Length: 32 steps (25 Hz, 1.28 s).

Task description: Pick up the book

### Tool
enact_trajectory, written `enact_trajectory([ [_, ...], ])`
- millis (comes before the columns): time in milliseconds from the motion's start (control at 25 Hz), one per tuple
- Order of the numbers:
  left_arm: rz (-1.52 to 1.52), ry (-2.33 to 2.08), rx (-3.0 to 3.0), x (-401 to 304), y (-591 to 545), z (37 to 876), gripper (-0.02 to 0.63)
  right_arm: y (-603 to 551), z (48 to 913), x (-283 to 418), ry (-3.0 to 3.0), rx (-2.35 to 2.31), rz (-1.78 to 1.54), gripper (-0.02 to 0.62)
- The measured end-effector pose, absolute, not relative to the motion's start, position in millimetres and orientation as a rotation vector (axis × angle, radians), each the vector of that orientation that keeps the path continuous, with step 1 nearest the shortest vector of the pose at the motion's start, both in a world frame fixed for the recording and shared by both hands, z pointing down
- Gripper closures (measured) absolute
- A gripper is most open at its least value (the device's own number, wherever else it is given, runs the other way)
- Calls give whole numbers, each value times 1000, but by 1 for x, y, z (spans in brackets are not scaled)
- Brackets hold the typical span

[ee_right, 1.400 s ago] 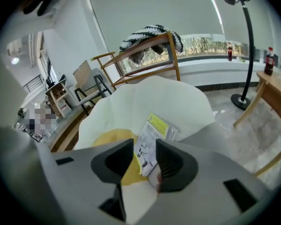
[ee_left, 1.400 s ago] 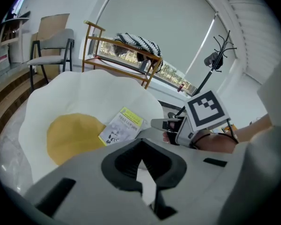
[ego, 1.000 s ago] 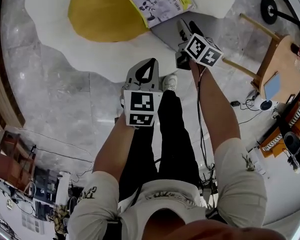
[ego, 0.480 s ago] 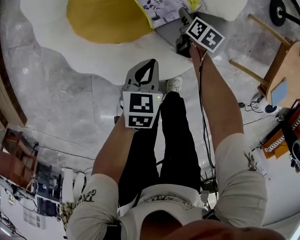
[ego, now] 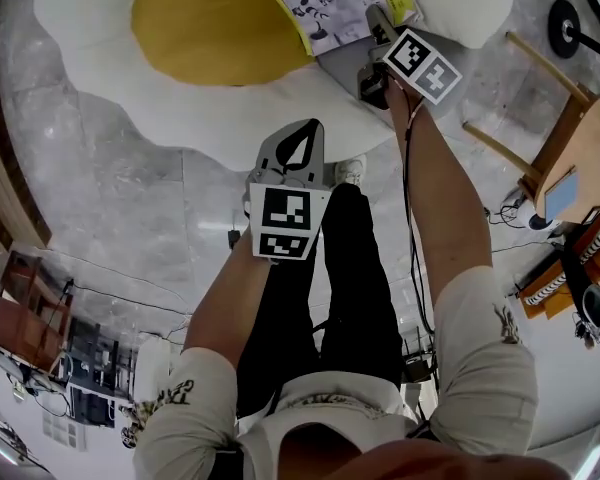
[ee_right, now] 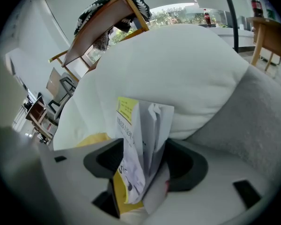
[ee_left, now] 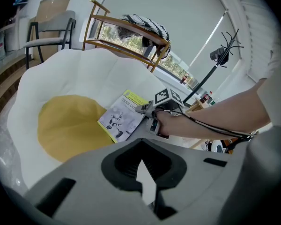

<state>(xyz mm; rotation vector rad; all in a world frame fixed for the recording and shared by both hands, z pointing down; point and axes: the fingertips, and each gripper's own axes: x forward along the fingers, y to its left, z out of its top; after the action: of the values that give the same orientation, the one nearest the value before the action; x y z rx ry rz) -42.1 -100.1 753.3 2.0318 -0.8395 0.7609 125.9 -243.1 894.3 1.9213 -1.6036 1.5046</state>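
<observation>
White fried-egg-shaped floor cushion (ego: 160, 118) with a round yellow centre (ego: 210, 18) lies ahead of both units. White-and-yellow paperback book (ego: 325, 3) sits at its rim, near edge between the spread, unclenched jaws of the right hand-held gripper (ego: 377, 18). Left hand-held gripper (ego: 308, 128), well behind the book, is clenched on nothing.

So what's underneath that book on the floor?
A white fried-egg-shaped cushion, with the book beside its yellow middle; a grey mat shows at the book's near edge. What lies directly beneath the cover is hidden.
</observation>
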Motion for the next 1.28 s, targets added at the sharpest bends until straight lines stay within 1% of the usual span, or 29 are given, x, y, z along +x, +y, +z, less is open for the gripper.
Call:
enact_trajectory([
  [240,765,-848,2006,-46,-97,764,589,-243,900,126,-1695,1849,1655,328],
  [440,779,-839,2009,-42,-94,770,589,-249,909,121,-1714,1815,1648,328],
  [600,786,-830,2014,-36,-90,772,589,-250,904,105,-1852,1703,1578,334],
  [680,791,-829,2015,-35,-89,774,589,-247,905,81,-1944,1533,1457,376],
  [720,795,-828,2015,-35,-88,775,589,-246,908,70,-1961,1481,1401,377],
  [760,800,-827,2014,-36,-86,776,589,-247,912,65,-1958,1474,1382,379],
  [920,811,-821,2013,-37,-82,778,589,-256,922,68,-1890,1620,1485,379],
  [1080,813,-825,2009,-44,-79,783,589,-263,927,70,-1855,1711,1464,380],
  [1120,812,-828,2006,-46,-79,784,589,-263,929,73,-1837,1737,1471,399],
  [1200,809,-834,1999,-48,-79,786,589,-263,932,77,-1800,1778,1472,462],
  [1280,806,-841,1999,-49,-80,788,589,-264,933,78,-1790,1793,1455,474],
])
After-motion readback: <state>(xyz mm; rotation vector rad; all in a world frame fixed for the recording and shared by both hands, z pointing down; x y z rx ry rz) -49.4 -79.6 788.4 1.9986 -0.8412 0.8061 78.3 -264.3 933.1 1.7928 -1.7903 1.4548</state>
